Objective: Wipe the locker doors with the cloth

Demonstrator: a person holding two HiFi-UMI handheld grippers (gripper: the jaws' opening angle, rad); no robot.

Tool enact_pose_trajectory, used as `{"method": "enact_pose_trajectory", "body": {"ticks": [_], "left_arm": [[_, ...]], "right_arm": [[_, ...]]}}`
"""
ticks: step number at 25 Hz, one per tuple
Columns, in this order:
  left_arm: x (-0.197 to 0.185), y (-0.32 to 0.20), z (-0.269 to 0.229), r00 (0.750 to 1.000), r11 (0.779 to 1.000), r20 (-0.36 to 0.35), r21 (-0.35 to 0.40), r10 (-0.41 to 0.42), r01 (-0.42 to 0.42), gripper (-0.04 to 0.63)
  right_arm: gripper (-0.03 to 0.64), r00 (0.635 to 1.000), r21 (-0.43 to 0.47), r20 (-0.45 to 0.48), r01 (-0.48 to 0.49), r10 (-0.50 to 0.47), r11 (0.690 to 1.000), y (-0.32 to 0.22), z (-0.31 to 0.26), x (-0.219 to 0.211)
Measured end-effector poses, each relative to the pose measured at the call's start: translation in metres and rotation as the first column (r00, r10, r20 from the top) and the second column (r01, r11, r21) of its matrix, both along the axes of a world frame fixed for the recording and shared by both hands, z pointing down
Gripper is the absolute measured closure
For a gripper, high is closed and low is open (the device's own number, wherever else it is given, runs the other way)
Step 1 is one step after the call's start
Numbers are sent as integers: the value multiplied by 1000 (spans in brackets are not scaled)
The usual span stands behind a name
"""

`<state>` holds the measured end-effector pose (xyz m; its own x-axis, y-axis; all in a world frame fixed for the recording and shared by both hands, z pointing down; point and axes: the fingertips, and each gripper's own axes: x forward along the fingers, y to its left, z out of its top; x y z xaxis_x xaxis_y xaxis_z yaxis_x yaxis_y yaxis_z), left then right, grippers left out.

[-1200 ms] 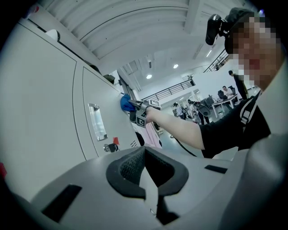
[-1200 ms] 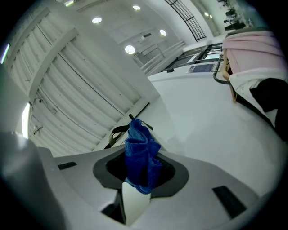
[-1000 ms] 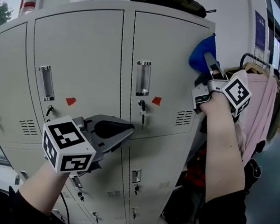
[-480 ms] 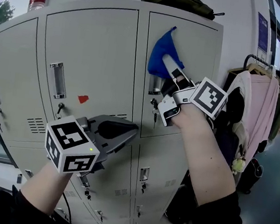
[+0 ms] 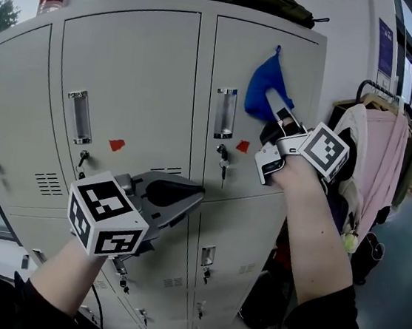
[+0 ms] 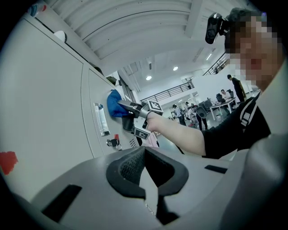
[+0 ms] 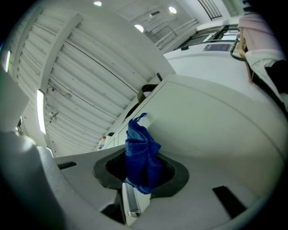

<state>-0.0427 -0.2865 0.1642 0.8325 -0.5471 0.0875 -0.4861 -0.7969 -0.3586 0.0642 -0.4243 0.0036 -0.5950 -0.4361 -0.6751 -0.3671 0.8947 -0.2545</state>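
The right gripper clamps the blue cloth against the upper locker door, beside its handle. The left gripper hovers closed and empty. The bunched cloth could snag the handle and pull free.

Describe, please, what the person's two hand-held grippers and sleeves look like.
The left hand-held gripper and the right hand-held gripper are pale grey with black jaw pads; each carries a white cube printed with black square markers. The person's sleeves are black.
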Motion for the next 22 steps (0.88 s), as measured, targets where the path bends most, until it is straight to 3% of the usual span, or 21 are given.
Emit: {"method": "enact_pose_trajectory", "body": {"ticks": [7,13,19,22], "left_arm": [[23,-11,0,1000,1000,-10,2,9,-9,588],[42,-14,2,1000,1000,-5,6,15,-15,588],[49,-13,-2,1000,1000,-3,19,10,-10,588],[49,-12,0,1000,1000,2,15,12,-12,588]], "right_arm": [[514,994,-51,54,-92,95,994,-28,9,74],[515,988,-65,48,-142,146,988,-42,19,115],[514,984,-94,68,-157,163,983,-45,26,136],[514,992,-33,41,-115,116,993,-24,22,114]]}}
